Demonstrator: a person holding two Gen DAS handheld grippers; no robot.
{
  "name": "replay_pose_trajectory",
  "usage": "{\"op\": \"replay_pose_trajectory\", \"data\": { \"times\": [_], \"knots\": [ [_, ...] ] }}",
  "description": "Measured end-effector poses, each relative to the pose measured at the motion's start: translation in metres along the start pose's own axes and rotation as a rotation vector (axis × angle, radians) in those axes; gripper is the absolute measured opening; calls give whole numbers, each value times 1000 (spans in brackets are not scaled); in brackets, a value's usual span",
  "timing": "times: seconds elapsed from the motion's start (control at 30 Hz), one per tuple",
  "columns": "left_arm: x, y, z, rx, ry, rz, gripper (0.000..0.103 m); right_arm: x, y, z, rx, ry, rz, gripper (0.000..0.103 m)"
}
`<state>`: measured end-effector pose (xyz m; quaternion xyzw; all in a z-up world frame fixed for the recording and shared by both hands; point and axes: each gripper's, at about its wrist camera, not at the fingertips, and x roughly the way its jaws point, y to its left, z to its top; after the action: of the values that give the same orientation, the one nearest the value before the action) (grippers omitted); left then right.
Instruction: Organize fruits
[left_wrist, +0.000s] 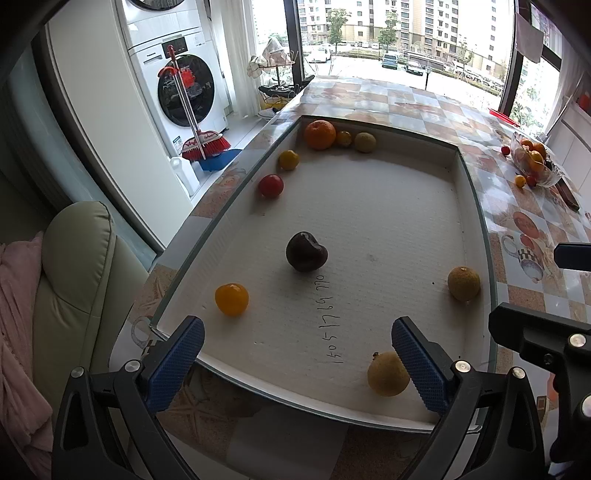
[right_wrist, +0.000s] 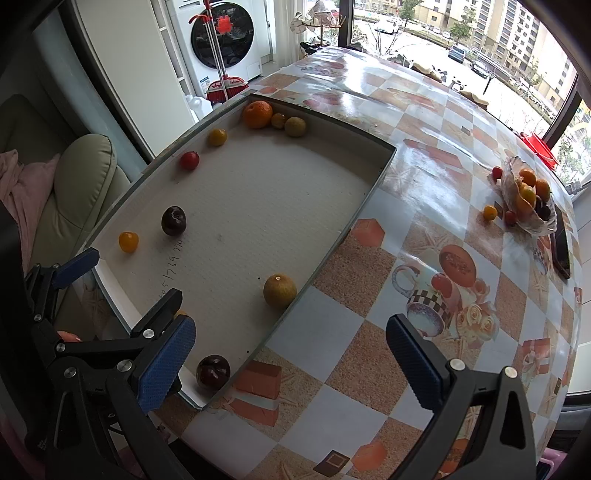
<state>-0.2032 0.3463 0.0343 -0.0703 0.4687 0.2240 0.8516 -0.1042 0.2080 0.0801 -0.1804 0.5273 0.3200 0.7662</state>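
Washing machine (left_wrist: 184, 85) left of bench (left_wrist: 406, 103); red broom (left_wrist: 205, 142) leaning on it, green chair (left_wrist: 74, 266) nearer.

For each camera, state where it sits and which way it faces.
Left wrist: sits on the left gripper, jaws open, looking along the white tray; the right gripper's frame shows at right.
Right wrist: sits on the right gripper, open, facing the tray's right wall, the tablecloth and glass bowl.
Shared: tray, big orange, bowl.
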Motion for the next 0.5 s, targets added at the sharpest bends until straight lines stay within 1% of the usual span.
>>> {"op": "replay_pose_trajectory", "data": {
  "times": [0.5],
  "knots": [
    [0,0,0,-3,2,-1,102,1,5,1,-7,-5,7,103]
  ]
}}
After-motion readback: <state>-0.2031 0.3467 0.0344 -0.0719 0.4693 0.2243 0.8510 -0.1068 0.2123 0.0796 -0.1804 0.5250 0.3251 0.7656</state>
